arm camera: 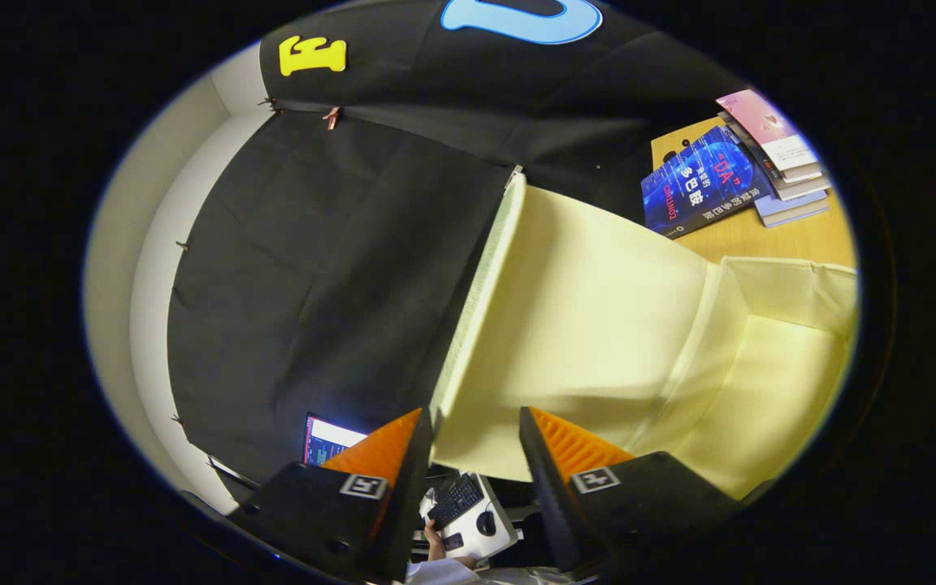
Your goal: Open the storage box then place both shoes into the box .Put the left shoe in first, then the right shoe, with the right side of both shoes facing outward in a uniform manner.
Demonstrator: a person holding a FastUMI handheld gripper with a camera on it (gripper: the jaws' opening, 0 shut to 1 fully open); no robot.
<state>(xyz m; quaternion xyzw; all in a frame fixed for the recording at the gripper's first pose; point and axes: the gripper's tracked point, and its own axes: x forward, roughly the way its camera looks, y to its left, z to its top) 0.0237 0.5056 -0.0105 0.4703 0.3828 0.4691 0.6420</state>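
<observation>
The tongs [476,422] stand apart, their fingers on either side of the edge of the storage box's raised lid [582,325], not pressing it. The pale box [769,390] lies open just ahead on the wooden table [769,236], near stacked books [728,179].

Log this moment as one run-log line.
stage: opening storage box | gripper: fingers astride lid edge, grip unclear | lid: raised | box: open, no shoes seen inside | books: on table beyond

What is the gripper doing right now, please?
Gripper: fingers apart around the edge of the storage box lid, not visibly pressing it; box open.
</observation>
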